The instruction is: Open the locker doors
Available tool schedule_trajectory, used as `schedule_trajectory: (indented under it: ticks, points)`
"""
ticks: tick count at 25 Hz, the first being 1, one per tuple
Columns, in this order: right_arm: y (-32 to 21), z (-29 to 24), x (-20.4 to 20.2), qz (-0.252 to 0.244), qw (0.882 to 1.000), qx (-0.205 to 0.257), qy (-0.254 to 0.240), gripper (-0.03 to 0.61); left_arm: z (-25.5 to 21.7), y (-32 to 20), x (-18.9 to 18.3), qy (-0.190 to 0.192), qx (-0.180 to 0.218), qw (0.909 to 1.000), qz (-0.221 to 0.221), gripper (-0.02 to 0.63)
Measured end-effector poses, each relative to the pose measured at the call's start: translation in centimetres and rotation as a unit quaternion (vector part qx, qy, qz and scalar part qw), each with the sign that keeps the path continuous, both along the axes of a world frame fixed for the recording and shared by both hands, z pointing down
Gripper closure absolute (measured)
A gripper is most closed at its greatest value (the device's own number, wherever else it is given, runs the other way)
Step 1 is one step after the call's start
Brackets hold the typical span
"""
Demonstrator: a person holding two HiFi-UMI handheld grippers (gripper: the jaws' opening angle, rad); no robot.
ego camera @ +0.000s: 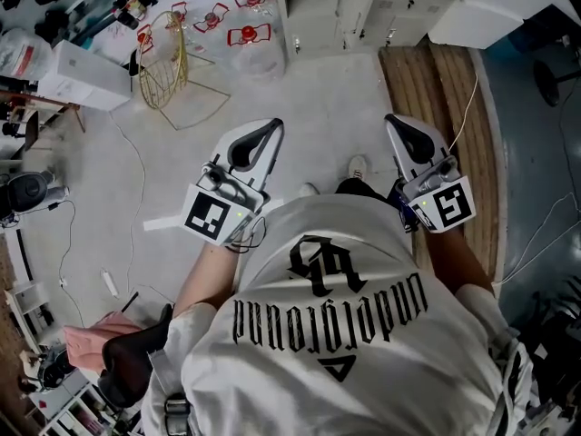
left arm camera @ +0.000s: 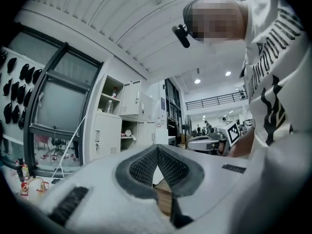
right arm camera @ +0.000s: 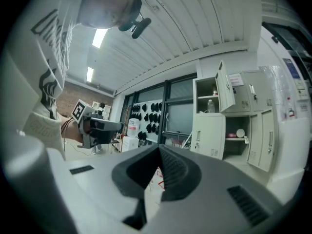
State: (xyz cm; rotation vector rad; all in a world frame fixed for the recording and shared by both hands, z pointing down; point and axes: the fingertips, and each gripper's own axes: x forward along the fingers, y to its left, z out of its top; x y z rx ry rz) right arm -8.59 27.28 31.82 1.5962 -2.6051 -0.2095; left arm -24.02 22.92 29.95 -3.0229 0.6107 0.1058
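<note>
Jaws: both pairs are sitting pressed together, tip to tip, with nothing between them. The left gripper (left arm camera: pixel 157 152) and the right gripper (right arm camera: pixel 158 152) are each carrying no load.

Lockers (ego camera: pixel 363 7): the bank is standing at the far edge of the concrete floor (ego camera: pixel 309 107), ahead of the person and well apart from both grippers. No pad is touching a door. The doors are facing back toward the person, long axis upright. In the right gripper view the closed lower door (right arm camera: pixel 209 136) is showing its latch at its left edge. Above it, the open upper door (right arm camera: pixel 223 86) is hanging swung out from the right side of its compartment. The hinges are therefore probably running down the right edges, and a pull is likely needing to start at the left edge.

Bearing: the two grippers are pointing level and toeing inward. The bank is lying left of the left gripper's jaw line and right of the right gripper's. Neither hand is looking clearly nearer, though in the head view the right one is perhaps lining up more directly with the bank.

Outward: a wire frame (ego camera: pixel 168 62) is sitting on the floor left of the approach. A wooden strip (ego camera: pixel 436 107) is running along the right.
</note>
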Motion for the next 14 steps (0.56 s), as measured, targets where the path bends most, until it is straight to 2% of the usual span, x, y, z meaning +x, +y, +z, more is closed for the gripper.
schedule_trajectory:
  ticks: [6,14]
  points:
    - [-0.07,-0.19,0.04,0.005,1.000,0.000,0.002,0.574,0.38,-0.02,-0.09,-0.010,-0.003,0.9999,0.003,0.607]
    - [-0.50,-0.32,0.41,0.004,1.000,0.002,0.002,0.574,-0.12,-0.25,0.62,-0.006,0.005,0.9999,0.010,0.607]
